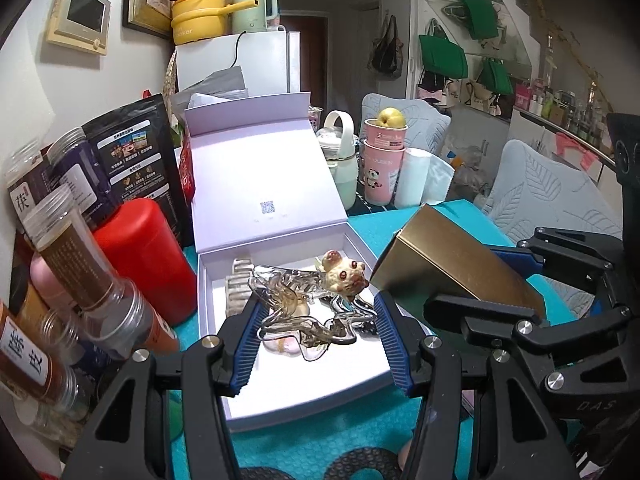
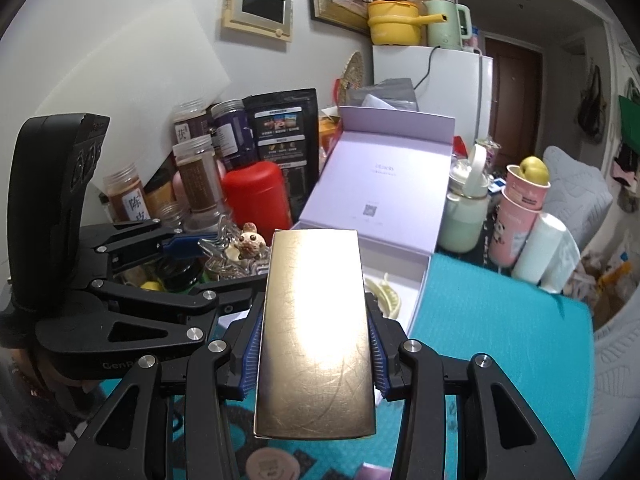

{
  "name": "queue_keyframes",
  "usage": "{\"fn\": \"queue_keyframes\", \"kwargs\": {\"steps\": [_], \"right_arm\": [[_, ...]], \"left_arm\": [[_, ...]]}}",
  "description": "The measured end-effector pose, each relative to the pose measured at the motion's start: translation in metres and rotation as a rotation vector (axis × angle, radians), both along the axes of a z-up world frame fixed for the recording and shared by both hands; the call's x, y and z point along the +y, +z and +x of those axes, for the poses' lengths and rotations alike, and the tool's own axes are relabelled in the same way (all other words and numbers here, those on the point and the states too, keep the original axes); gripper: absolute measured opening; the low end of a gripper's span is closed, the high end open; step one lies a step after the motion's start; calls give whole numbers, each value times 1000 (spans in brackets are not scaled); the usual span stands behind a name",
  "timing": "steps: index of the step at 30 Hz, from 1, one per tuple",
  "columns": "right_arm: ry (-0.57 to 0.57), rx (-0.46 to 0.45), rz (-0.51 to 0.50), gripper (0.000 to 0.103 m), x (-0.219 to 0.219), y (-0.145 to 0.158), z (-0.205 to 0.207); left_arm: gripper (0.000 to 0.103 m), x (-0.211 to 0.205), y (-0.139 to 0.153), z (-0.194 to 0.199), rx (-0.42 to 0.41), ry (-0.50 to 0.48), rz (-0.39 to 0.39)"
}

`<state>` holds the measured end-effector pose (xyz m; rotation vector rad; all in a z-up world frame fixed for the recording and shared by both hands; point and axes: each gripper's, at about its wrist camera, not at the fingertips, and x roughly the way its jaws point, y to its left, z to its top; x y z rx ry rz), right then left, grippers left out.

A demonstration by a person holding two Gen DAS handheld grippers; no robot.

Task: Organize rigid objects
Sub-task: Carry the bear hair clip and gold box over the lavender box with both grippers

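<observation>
My left gripper (image 1: 318, 322) is shut on a tangle of clear hair claws (image 1: 296, 312) with a bear charm (image 1: 345, 272), held over the open white gift box (image 1: 304, 392). A grey hair claw (image 1: 237, 286) lies in the box. My right gripper (image 2: 316, 326) is shut on a gold box (image 2: 316, 332), held above the teal table (image 2: 500, 320). The gold box (image 1: 452, 264) also shows in the left wrist view, just right of the gift box. The left gripper with its clips (image 2: 224, 252) shows at left in the right wrist view. A cream hair claw (image 2: 386, 292) lies in the gift box (image 2: 424, 280).
A red canister (image 1: 148, 264), several jars (image 1: 80, 252) and a dark pouch (image 1: 136, 160) crowd the left side. A green bottle (image 1: 340, 160), pink cups with an apple (image 1: 382, 164) and a white roll (image 1: 412, 178) stand behind. The box lid (image 1: 260, 160) stands open.
</observation>
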<state>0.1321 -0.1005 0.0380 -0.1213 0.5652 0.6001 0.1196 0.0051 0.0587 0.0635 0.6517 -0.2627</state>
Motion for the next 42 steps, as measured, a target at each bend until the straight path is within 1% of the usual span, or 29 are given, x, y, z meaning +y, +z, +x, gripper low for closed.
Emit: {"fn": "queue_keyframes", "kwargs": {"steps": [5, 9, 18, 24, 31, 36, 42], "right_arm": [[0, 3, -9, 44, 5, -7, 19], [6, 32, -10, 44, 9, -18, 35], [17, 86, 1, 44, 13, -44, 56], [23, 104, -12, 44, 18, -60, 64], [29, 143, -20, 44, 21, -75, 70], [24, 145, -48, 44, 27, -85, 70], [21, 137, -58, 44, 30, -87, 73]], "left_arm": [[54, 3, -7, 18, 12, 7, 4], [54, 7, -18, 30, 41, 17, 4], [54, 13, -40, 46, 92, 17, -8], [54, 15, -55, 52, 121, 28, 9], [54, 20, -71, 55, 162, 37, 3], [54, 22, -80, 56, 190, 47, 8], [54, 26, -91, 61, 223, 65, 17]]}}
